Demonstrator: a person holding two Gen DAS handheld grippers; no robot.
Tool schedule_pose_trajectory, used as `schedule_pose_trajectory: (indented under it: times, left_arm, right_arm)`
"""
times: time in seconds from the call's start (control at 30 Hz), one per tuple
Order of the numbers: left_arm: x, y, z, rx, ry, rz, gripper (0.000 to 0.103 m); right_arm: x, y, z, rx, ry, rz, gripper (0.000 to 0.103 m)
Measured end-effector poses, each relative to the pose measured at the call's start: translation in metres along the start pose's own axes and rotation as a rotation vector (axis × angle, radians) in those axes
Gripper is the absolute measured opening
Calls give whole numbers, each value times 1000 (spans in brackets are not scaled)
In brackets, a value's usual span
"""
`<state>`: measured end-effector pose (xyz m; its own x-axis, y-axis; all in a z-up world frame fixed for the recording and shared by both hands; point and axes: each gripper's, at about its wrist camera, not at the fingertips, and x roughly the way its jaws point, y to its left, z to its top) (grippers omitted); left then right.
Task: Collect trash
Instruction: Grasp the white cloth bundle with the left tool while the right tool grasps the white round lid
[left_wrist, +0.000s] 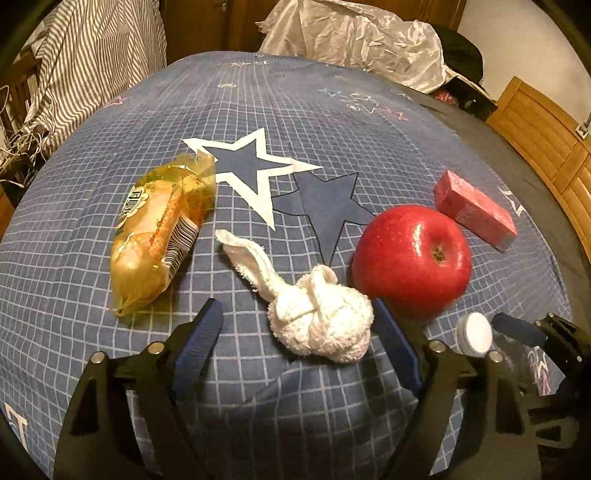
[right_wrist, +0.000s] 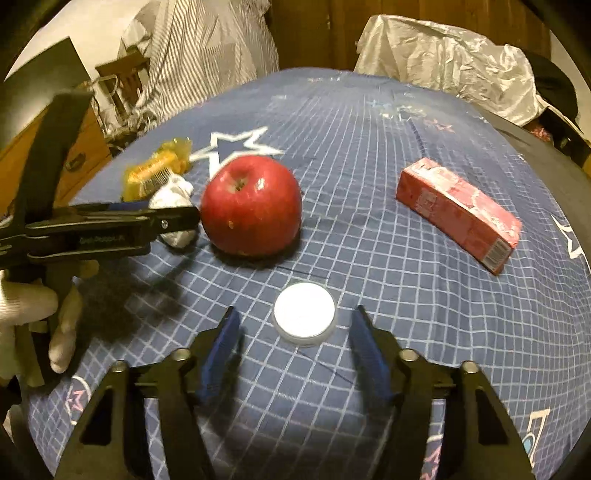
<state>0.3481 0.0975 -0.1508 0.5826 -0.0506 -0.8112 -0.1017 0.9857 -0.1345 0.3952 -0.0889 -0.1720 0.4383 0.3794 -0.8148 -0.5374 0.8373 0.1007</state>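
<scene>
Nearest, the left gripper (left_wrist: 295, 332) stands with jaws wide around the knotted white paper wad (left_wrist: 320, 323), not yet pressing; it looks light and soft, best pinched across the knot. To the right, the right gripper (right_wrist: 293, 345) brackets the small white plastic cap (right_wrist: 304, 314), apart from it; stiff, probably slippery. Farther lie the red apple (left_wrist: 412, 260), the yellow crinkly wrapper (left_wrist: 162, 232) and the pink carton (right_wrist: 460, 212)

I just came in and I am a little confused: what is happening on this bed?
A person holds a gripper in each hand over a blue checked bedspread. The left gripper is open around a knotted white cloth, not pressing it. The right gripper is open around a white bottle cap. A red apple, a pink carton and a yellow snack wrapper lie untouched.
</scene>
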Motion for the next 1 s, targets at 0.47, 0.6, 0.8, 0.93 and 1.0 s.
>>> schedule_pose_trajectory:
  times: [0.47, 0.6, 0.8, 0.93, 1.0]
  left_arm:
    - [-25, -1, -18, 35, -14, -76, 42]
    - [-54, -2, -43, 63, -44, -95, 42]
    - [-106, -8, -77, 103, -127, -100, 42]
    - [-145, -14, -93, 133, -217, -75, 42]
    - [-162, -18, -101, 139, -253, -72, 42]
  right_arm:
    - [-12, 13, -15, 23, -38, -4, 40]
    - [-36, 18, -34, 51, -91, -2, 40]
    - [-87, 41, -58, 43, -199, -19, 40]
    - [-125, 53, -70, 64, -286, -25, 40]
    - [-146, 59, -77, 79, -336, -31, 40]
